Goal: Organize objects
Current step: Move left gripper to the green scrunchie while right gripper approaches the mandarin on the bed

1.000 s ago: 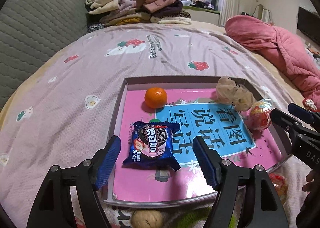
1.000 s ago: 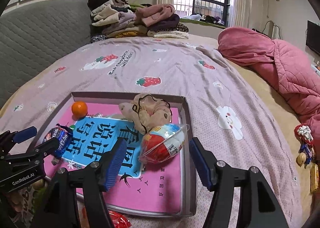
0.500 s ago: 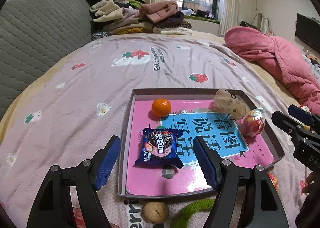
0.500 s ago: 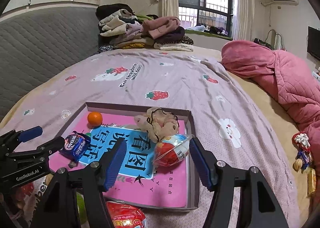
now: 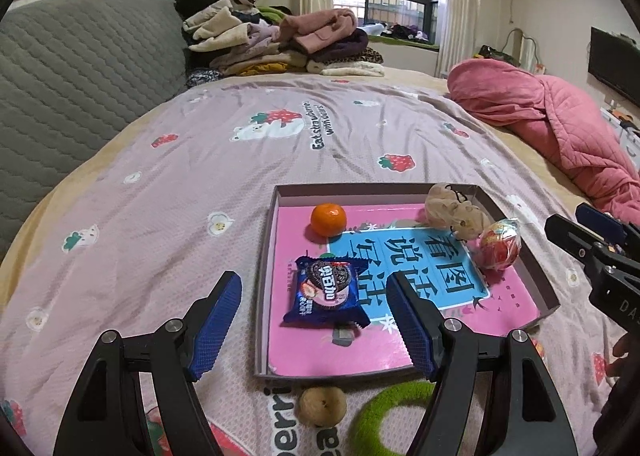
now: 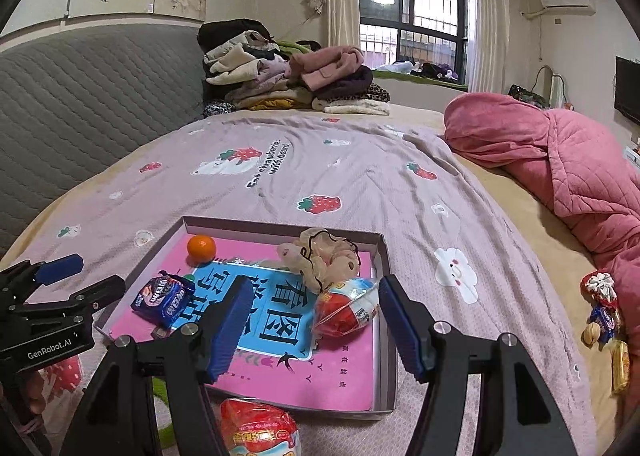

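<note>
A shallow box lid [image 5: 266,264] [image 6: 385,296] with a pink and blue picture inside lies on the bed. In it are an orange [image 5: 328,219] [image 6: 201,247], a blue cookie packet [image 5: 326,292] [image 6: 163,301], a beige scrunchie [image 5: 454,210] [image 6: 324,258] and a red egg-shaped sweet in clear wrap [image 5: 500,244] [image 6: 346,310]. My left gripper [image 5: 314,320] hangs open above and short of the cookie packet, holding nothing. My right gripper [image 6: 310,326] is open too, held back from the red egg, empty.
Near the lid's front edge lie a walnut [image 5: 323,405], a green fuzzy ring [image 5: 394,416] and a red snack pack [image 6: 260,432]. Small sweets [image 6: 602,316] lie at the right by a pink quilt [image 6: 560,160]. Folded clothes [image 5: 276,40] are stacked at the far end.
Both grippers have drawn back and up from the box lid, so the lid and its contents look smaller and farther. The walnut, green ring and red snack pack have come into view.
</note>
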`<action>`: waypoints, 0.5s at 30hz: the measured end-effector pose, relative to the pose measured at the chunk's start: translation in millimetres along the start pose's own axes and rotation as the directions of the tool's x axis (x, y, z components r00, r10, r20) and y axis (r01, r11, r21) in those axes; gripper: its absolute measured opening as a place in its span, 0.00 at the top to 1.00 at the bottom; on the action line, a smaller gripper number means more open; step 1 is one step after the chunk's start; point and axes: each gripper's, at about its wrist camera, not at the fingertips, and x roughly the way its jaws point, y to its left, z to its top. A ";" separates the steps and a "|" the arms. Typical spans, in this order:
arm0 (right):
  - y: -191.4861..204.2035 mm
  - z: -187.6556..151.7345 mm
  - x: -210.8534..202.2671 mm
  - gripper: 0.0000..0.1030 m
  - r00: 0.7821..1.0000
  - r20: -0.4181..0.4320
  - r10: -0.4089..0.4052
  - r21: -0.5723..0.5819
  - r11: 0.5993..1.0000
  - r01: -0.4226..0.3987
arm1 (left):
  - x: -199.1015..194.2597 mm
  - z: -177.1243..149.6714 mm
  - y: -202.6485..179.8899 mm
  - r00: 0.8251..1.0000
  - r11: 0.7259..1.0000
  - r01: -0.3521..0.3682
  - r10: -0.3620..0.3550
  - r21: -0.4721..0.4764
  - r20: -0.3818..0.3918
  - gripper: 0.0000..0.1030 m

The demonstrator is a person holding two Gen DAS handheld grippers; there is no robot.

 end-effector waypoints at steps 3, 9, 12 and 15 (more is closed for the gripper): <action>1.9 0.6 -5.4 0.37 1.000 0.011 0.005 -0.008 1.000 -0.005 | -7.4 -1.6 3.4 1.000 1.000 -0.015 0.015 0.008 0.003 0.26; 4.2 1.1 -12.0 0.37 1.000 0.023 0.012 -0.016 1.000 -0.012 | -17.2 -5.1 7.0 1.000 1.000 -0.008 0.008 0.017 0.001 0.26; 5.6 1.4 -13.9 0.37 1.000 0.025 0.016 -0.018 1.000 -0.016 | -21.3 -8.8 5.9 1.000 1.000 -0.007 0.007 0.023 -0.002 0.26; 8.9 1.9 -16.2 0.37 0.999 0.029 0.022 -0.025 0.999 -0.022 | -25.1 -12.2 2.3 1.000 0.999 -0.008 0.008 0.038 -0.005 0.26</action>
